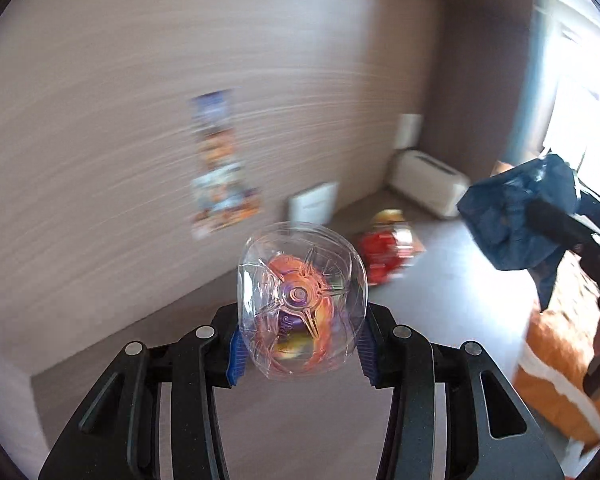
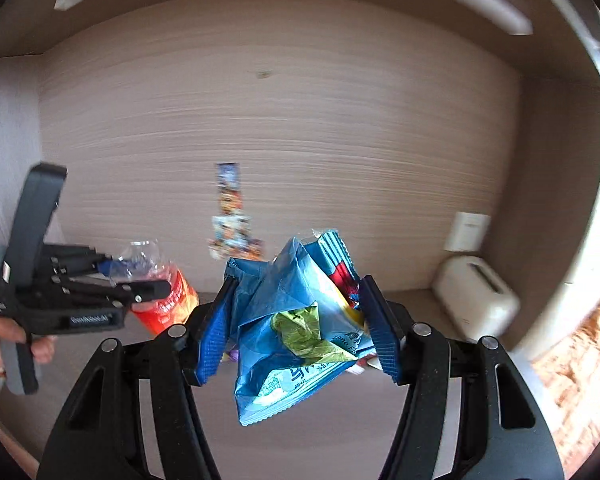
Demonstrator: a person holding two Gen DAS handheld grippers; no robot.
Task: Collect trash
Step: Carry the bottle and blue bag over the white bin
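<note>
left gripper [image 1: 302, 344]: clenched on clear plastic bottle [image 1: 302, 300], base toward lens, pads at 3 and 9 o'clock of its body
right gripper [image 2: 296, 320]: grasping crumpled blue snack bag [image 2: 296, 332], held clear of the counter [image 2: 340, 432]
step, judged: carrying both pieces to a bin; keep squeeze steady, bottle is slick, bag is limp
left view only: red wrapper [image 1: 384, 248] lies on the counter at 1 o'clock of the bottle
right view only: bottle's orange label side-on; a hand [image 2: 4, 340] on the left grip
both: toaster [image 2: 476, 298] by the wall
</note>
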